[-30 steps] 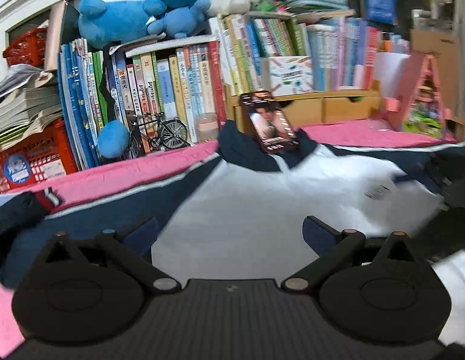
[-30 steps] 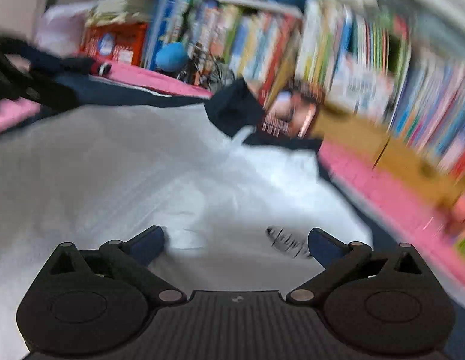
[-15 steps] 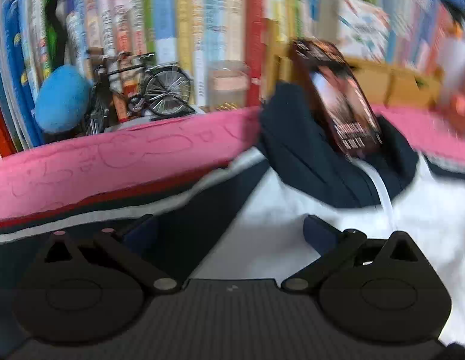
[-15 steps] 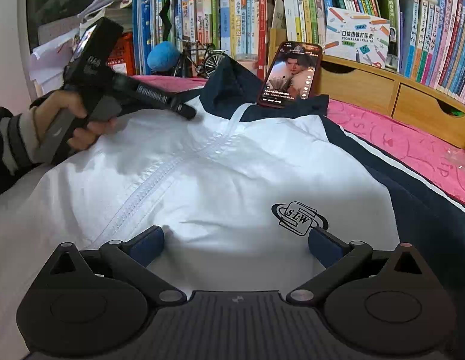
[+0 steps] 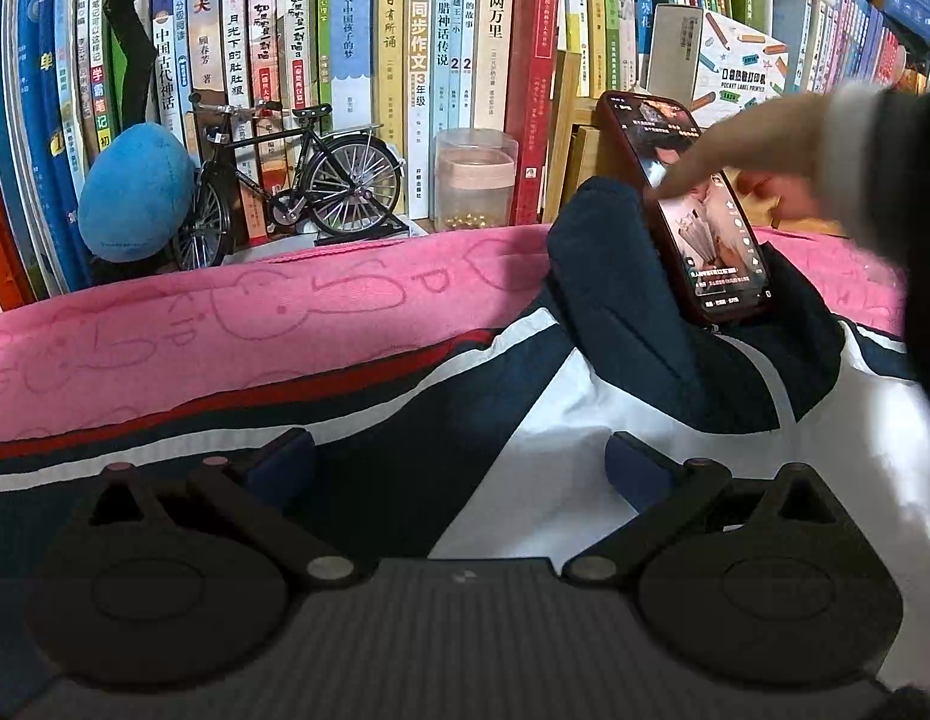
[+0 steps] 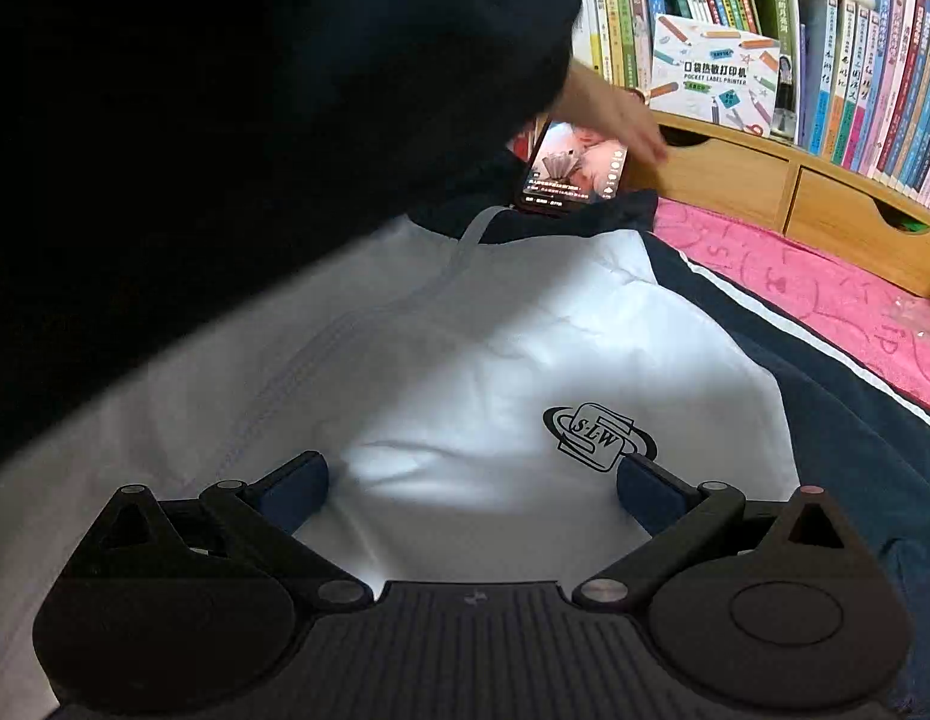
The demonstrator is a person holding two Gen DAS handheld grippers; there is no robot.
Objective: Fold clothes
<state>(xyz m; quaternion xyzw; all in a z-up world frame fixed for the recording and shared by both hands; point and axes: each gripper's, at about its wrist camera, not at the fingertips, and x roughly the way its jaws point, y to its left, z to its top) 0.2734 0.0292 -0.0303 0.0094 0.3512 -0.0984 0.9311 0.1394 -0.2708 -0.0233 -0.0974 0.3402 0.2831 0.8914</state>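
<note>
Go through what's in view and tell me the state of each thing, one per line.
Left hand-held gripper: open, empty, over the jacket.
Right hand-held gripper: open, empty, over the jacket.
Jacket: spread out, zipped, unfolded.
Phone: screen lit, propped on the jacket's collar.
Hand: bare, one finger touching the phone screen.
Drawers: closed.
Toy bicycle: upright.

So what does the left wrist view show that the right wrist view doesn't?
Only the left wrist view shows the model bicycle, the blue plush, the clear jar and the open left gripper.

Only the right shows the jacket's chest logo, its zipper, the wooden drawers and the open right gripper.

Both show the jacket, the phone with a hand on it, and the pink cover.
</note>
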